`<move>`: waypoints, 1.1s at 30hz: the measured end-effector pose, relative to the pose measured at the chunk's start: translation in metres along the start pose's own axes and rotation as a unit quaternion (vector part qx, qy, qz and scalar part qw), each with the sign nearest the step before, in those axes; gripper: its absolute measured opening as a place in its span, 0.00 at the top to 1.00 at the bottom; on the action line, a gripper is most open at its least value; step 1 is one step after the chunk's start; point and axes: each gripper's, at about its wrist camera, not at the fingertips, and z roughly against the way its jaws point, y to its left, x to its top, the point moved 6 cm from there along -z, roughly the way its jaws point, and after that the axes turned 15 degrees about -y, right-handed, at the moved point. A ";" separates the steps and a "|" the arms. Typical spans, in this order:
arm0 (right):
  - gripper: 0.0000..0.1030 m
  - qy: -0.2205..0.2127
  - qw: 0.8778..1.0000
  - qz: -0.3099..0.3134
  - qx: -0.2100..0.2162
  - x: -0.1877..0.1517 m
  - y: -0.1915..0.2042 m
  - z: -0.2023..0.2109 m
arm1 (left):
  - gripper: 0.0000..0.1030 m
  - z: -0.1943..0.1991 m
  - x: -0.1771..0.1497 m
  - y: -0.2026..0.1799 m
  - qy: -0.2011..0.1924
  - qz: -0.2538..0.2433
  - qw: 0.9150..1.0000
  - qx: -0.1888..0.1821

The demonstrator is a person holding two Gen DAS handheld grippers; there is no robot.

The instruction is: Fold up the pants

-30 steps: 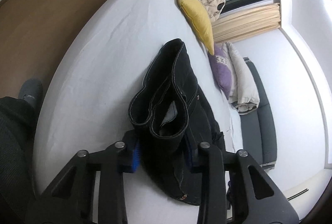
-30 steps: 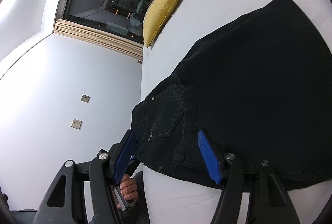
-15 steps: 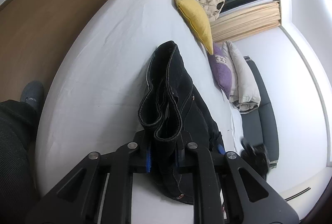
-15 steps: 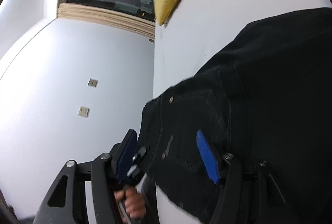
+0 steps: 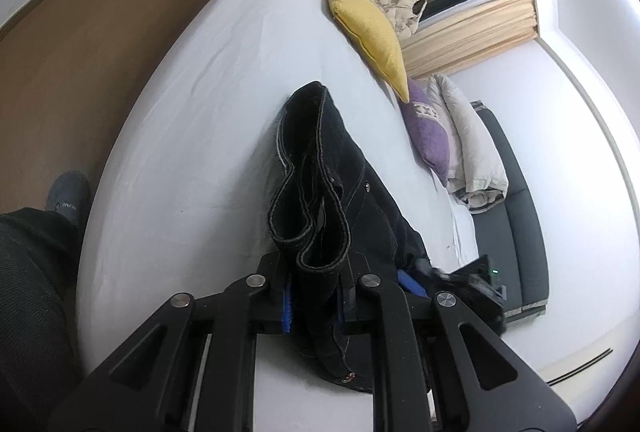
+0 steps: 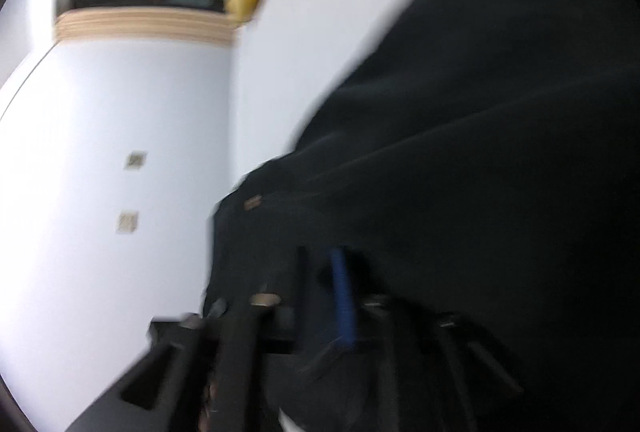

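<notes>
Black pants (image 5: 332,192) lie on a white bed (image 5: 192,136), partly folded, with the leg hems bunched at my end. My left gripper (image 5: 314,296) is shut on the hem ends and holds them a little above the sheet. The right wrist view is blurred; the pants (image 6: 480,152) fill its right side. My right gripper (image 6: 320,296) is shut on the waist end of the pants, with one blue pad (image 6: 342,296) showing. The right gripper also shows at the lower right of the left wrist view (image 5: 460,284).
A yellow pillow (image 5: 368,28), a purple pillow (image 5: 428,128) and a rolled beige blanket (image 5: 464,144) lie along the bed's far edge. A grey sofa (image 5: 516,208) stands beyond. A brown floor (image 5: 80,52) and a person's shoe (image 5: 68,196) are at left.
Both grippers have closed on the pants: the left on the hem ends, the right on the waist end. The right gripper has moved fast and its view is blurred.
</notes>
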 end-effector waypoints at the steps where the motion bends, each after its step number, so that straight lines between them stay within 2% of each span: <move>1: 0.55 0.004 1.000 0.010 -0.004 -0.006 0.003 0.003 | 0.88 0.001 0.000 -0.003 -0.001 -0.006 1.000 0.000; 4: 0.59 0.006 1.000 0.009 -0.016 -0.014 -0.008 0.004 | 0.88 0.002 0.001 -0.009 -0.002 -0.016 1.000 -0.001; 6: 0.82 0.002 1.000 -0.005 -0.021 -0.013 -0.022 0.005 | 0.88 0.004 0.001 -0.015 -0.003 -0.024 1.000 -0.002; 8: 0.95 0.005 0.999 -0.015 -0.030 -0.013 -0.030 0.005 | 0.88 0.006 0.002 -0.022 -0.005 -0.036 0.999 -0.004; 10: 0.89 0.004 0.999 -0.012 -0.032 -0.014 -0.023 0.013 | 0.88 0.008 0.003 -0.028 -0.008 -0.046 0.999 -0.005; 11: 0.70 -0.001 1.000 0.000 -0.025 -0.014 -0.016 0.017 | 0.88 0.009 0.003 -0.029 -0.008 -0.046 0.999 -0.006; 12: 0.55 -0.004 1.000 0.011 -0.017 -0.016 -0.008 0.024 | 0.88 0.009 0.003 -0.029 -0.007 -0.046 0.999 -0.006; 13: 0.54 -0.003 1.000 0.015 -0.013 -0.018 -0.005 0.028 | 0.88 0.010 0.003 -0.028 -0.007 -0.047 0.999 -0.005; 16: 0.58 0.012 0.999 0.023 -0.029 -0.030 -0.015 0.020 | 0.88 0.012 0.004 -0.028 -0.006 -0.046 0.999 -0.003; 18: 0.77 0.007 0.999 0.015 -0.036 -0.028 -0.027 0.017 | 0.88 0.015 0.005 -0.032 -0.007 -0.053 0.999 -0.004; 20: 0.88 0.009 0.999 0.000 -0.030 -0.027 -0.035 0.018 | 0.88 0.017 0.005 -0.039 -0.008 -0.061 0.998 -0.007; 22: 0.90 0.011 1.000 -0.012 -0.022 -0.028 -0.037 0.022 | 0.88 0.021 0.005 -0.051 -0.009 -0.078 0.997 -0.012; 23: 0.84 0.007 1.000 -0.014 -0.022 -0.027 -0.035 0.025 | 0.88 0.022 0.005 -0.057 -0.009 -0.086 0.996 -0.014; 24: 0.65 -0.004 1.000 -0.019 -0.011 -0.025 -0.030 0.033 | 0.88 0.024 0.004 -0.063 -0.009 -0.095 0.995 -0.019; 25: 0.53 -0.013 1.000 -0.024 0.004 -0.021 -0.026 0.038 | 0.88 0.025 0.004 -0.069 -0.009 -0.103 0.994 -0.022; 26: 0.35 -0.023 0.999 -0.024 0.015 -0.013 -0.025 0.041 | 0.88 0.026 0.003 -0.078 -0.009 -0.115 0.993 -0.027; 27: 0.27 -0.032 0.999 -0.020 0.020 -0.010 -0.021 0.048 | 0.88 0.028 0.001 -0.091 -0.008 -0.131 0.991 -0.034; 30: 0.26 -0.052 0.998 -0.020 0.033 0.002 -0.018 0.076 | 0.88 0.028 -0.009 -0.132 -0.002 -0.172 0.983 -0.059; 33: 0.26 -0.073 0.996 -0.034 0.047 0.009 -0.025 0.106 | 0.88 0.016 -0.045 -0.192 0.022 -0.236 0.966 -0.099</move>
